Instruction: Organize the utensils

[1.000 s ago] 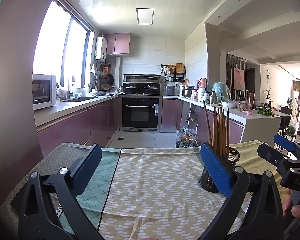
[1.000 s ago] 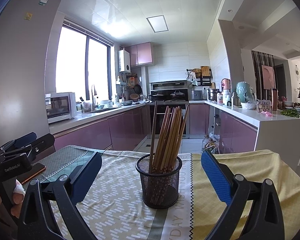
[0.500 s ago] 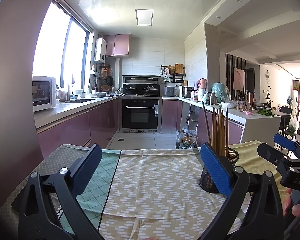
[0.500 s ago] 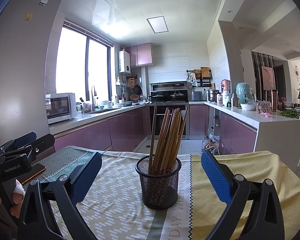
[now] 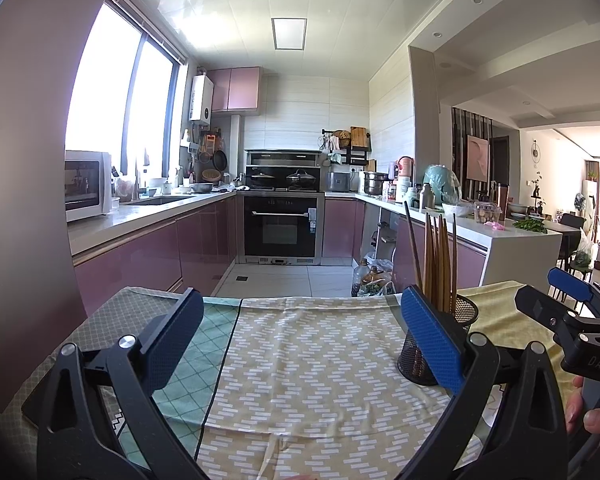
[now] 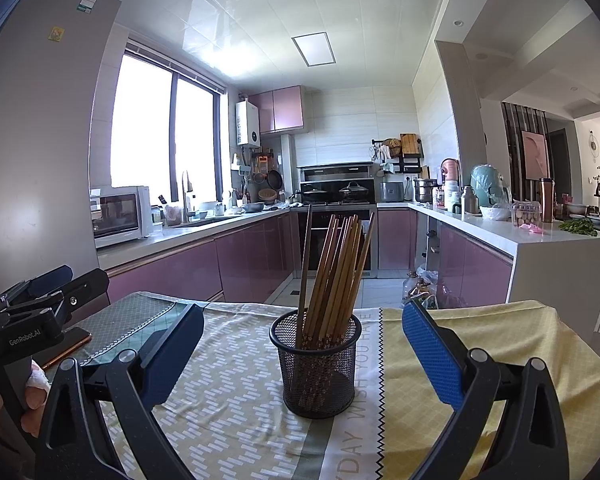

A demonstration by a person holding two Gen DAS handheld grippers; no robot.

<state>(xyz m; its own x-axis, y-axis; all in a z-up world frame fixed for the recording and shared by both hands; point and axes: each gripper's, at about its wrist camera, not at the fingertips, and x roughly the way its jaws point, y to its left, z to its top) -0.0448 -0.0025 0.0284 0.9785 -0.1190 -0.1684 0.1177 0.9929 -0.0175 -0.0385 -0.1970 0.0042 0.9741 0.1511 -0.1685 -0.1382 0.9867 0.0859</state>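
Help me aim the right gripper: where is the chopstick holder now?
The chopstick holder stands on the tablecloth, centred between the open right gripper fingers in its view; the left view shows it right of the left gripper.

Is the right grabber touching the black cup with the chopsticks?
Apart. In the right wrist view the open right gripper has tablecloth showing between each blue pad and the mesh cup.

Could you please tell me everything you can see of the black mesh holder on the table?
The mesh holder is a black, round cup that looks like wire mesh, standing upright on the patterned tablecloth. It holds a bundle of wooden-looking chopsticks leaning at slight angles, plus one darker stick standing nearly straight at the left. It sits ahead of the open right gripper, between its fingers in that view, untouched. The left wrist view shows it partly hidden behind a blue finger pad.
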